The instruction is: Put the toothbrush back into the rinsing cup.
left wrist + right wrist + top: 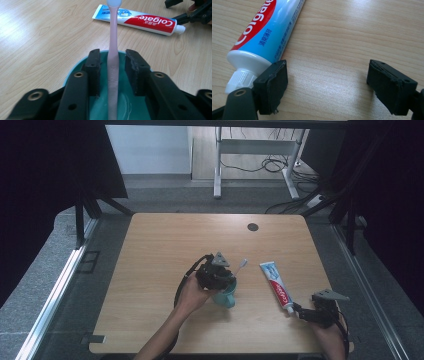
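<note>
Two tongs are in our hands at a light wooden counter [165,245]. Our left tongs [216,271] hover over a teal cup [226,295] near the middle of the counter, with the jaws reaching down into the cup's mouth. In the left gripper view, a pale pink toothbrush [113,60] stands in the cup between those jaws, its handle down inside and its white head leaning out over the far rim. The left tongs are partly open: a gap shows on each side of the handle, so the pads do not press on it and the toothbrush rests free in the cup. A toothpaste tube [276,285] lies flat on the counter to the right of the cup and apart from it, red, white and blue, with its white cap toward us. Our right tongs [302,312] sit low at the near right of the counter, right by that cap. In the right gripper view, the jaws stand wide apart with bare wood between them; the cap lies just outside one jaw, and nothing is held.
</note>
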{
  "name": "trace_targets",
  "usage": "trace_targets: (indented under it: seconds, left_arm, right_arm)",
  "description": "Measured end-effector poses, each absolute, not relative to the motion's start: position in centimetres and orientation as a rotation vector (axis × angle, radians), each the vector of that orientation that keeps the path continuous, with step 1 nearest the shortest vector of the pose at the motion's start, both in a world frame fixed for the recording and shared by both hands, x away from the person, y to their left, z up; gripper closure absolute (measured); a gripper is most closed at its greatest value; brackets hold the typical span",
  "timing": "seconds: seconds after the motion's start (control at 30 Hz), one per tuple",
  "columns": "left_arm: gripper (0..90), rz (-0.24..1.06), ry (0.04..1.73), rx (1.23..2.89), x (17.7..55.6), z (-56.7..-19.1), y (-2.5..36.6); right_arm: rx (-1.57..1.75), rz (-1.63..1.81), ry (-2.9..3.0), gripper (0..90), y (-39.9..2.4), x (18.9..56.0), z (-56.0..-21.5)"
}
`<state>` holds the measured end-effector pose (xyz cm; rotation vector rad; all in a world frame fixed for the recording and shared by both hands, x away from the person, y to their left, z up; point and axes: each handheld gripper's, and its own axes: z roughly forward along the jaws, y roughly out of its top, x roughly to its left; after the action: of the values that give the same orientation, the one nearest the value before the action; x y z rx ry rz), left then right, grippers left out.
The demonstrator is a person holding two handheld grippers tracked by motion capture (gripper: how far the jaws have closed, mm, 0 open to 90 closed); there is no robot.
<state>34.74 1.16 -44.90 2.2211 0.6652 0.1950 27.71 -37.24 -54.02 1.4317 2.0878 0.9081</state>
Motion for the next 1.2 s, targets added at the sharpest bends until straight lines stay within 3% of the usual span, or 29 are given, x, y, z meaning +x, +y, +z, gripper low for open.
trace_targets:
  seconds: [0.67,1.2]
  left_arm:
    - [20.0,0.218,0.743,2.180,34.7,-43.2,3.4]
    - [5.6,0.263,0.786,2.162,34.5,-42.2,6.1]
  right_arm:
    - [1.431,0.908,2.088,16.7,-37.2,27.7,-54.0]
    - [1.431,0.907,2.088,16.7,-37.2,27.7,-54.0]
